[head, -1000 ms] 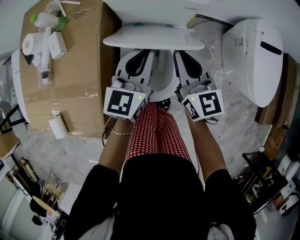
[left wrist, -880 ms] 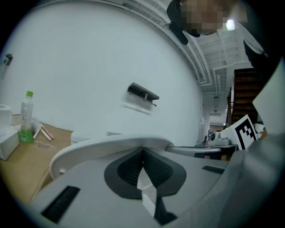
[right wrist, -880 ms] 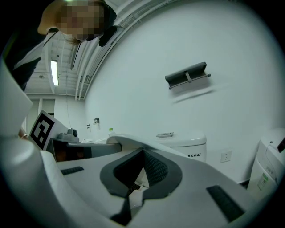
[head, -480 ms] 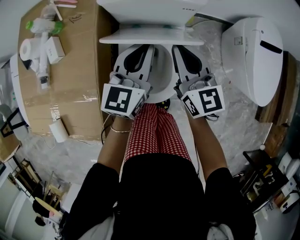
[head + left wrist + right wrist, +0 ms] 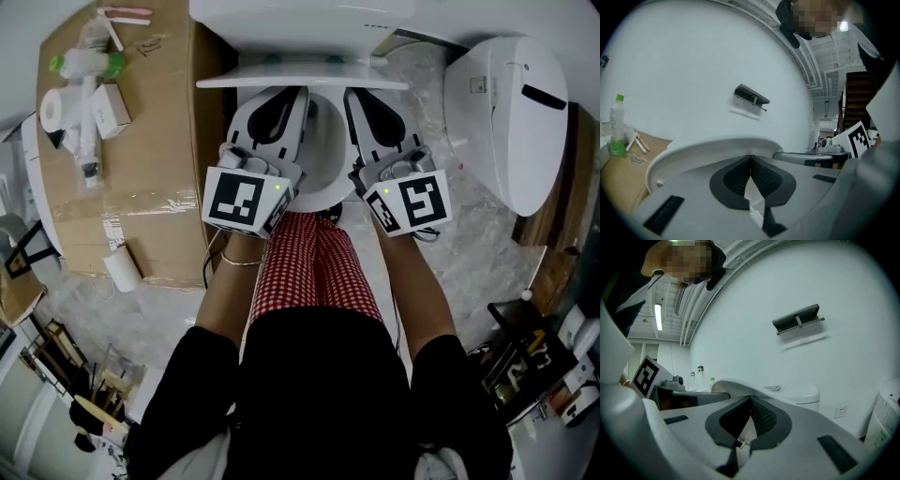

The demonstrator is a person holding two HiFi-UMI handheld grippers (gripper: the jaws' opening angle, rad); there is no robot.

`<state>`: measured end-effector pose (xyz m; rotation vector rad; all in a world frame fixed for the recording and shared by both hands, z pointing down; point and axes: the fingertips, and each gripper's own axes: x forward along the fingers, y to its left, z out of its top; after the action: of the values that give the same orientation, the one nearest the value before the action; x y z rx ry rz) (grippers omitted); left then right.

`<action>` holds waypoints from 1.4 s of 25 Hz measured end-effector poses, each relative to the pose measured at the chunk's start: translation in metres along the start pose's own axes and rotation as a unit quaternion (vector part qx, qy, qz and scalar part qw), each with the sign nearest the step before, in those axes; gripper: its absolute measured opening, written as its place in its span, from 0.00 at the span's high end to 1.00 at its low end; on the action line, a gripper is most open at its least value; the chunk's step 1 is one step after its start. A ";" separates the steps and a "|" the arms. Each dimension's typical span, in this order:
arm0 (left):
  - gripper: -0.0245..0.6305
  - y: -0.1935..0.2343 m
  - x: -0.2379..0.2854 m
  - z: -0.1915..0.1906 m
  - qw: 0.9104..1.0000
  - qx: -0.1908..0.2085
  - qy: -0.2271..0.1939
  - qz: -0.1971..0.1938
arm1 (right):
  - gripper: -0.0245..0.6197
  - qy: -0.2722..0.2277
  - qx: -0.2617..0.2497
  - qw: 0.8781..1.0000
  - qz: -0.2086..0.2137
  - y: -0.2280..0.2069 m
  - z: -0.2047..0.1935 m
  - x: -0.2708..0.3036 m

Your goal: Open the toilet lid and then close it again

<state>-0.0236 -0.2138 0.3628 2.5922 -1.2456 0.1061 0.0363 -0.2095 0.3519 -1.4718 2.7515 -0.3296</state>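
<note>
The white toilet lid (image 5: 302,82) stands almost upright and shows edge-on in front of the tank (image 5: 300,19). Below it lies the open bowl (image 5: 325,155). My left gripper (image 5: 286,99) and right gripper (image 5: 356,99) point side by side at the lid's underside, both shut with nothing between the pads. In the left gripper view the lid's curved rim (image 5: 708,149) arches just past the shut left gripper (image 5: 750,159). The right gripper view has the same rim (image 5: 740,386) right beyond the shut right gripper (image 5: 750,400). Whether the tips touch the lid is hidden.
A cardboard-covered surface (image 5: 141,141) at left carries a green-capped bottle (image 5: 84,64), a paper roll (image 5: 58,108) and small boxes. A second white toilet (image 5: 506,112) stands at right. A person's legs in checked cloth (image 5: 314,258) stand right before the bowl.
The lid has tipped further up toward the tank, so its face has narrowed to a thin edge. Both grippers have moved slightly forward with it.
</note>
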 end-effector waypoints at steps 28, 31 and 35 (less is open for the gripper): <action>0.96 0.019 0.029 0.014 1.000 0.003 0.001 -0.026 | 0.93 -0.005 0.000 1.000 -0.024 -0.021 0.014 0.029; 0.96 0.022 0.034 0.017 1.000 0.003 0.002 -0.031 | 0.93 -0.004 -0.001 1.000 -0.028 -0.025 0.016 0.033; 0.96 0.026 0.039 0.018 0.999 0.006 0.006 -0.038 | 0.93 -0.005 -0.001 0.999 -0.034 -0.029 0.018 0.038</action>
<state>-0.0201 -0.2633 0.3574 2.6418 -1.1443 0.1155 0.0404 -0.2593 0.3435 -1.5668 2.6993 -0.3192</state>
